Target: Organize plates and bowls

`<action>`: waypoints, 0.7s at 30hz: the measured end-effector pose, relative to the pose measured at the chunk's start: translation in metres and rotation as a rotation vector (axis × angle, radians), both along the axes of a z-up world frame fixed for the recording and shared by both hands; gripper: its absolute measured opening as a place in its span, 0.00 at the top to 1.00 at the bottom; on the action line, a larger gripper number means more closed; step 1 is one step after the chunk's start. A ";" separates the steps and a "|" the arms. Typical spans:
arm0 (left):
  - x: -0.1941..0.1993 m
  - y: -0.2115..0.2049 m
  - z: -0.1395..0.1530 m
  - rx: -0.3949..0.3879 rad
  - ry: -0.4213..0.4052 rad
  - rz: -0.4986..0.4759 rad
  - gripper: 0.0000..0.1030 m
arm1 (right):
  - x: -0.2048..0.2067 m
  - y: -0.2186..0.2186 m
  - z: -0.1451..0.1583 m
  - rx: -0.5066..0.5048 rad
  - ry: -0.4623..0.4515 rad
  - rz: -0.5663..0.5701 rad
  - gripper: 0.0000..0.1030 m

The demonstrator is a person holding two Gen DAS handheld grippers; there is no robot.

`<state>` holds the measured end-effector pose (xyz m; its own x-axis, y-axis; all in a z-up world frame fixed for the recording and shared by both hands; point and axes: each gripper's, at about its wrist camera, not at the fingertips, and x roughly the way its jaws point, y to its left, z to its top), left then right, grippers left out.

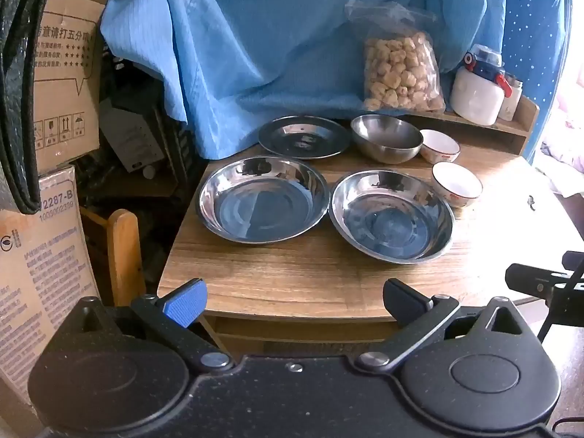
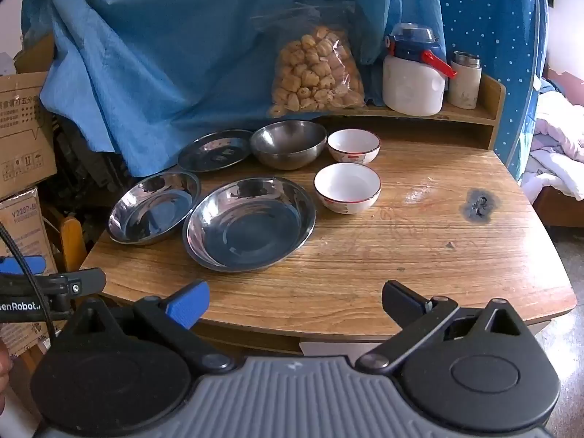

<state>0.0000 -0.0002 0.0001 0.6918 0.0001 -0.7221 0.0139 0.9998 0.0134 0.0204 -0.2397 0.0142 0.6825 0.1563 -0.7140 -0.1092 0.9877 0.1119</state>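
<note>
Left wrist view: your left gripper hangs spread and empty at the table edge, facing 3 steel plates, thin, stiff, probably slick; take them by the rim. Right wrist view: your right gripper is spread too; 2 ceramic bowls beside the steel bowl look fragile.

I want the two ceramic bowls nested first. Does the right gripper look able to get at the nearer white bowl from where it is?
Probably yes. The right gripper is open and empty at the table's near edge, and bare wood lies between it and the nearer white bowl, which touches nothing.
</note>
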 end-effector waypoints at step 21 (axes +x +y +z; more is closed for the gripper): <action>0.000 0.001 0.003 0.006 0.010 0.020 0.01 | -0.001 -0.009 0.003 0.017 -0.013 -0.009 0.00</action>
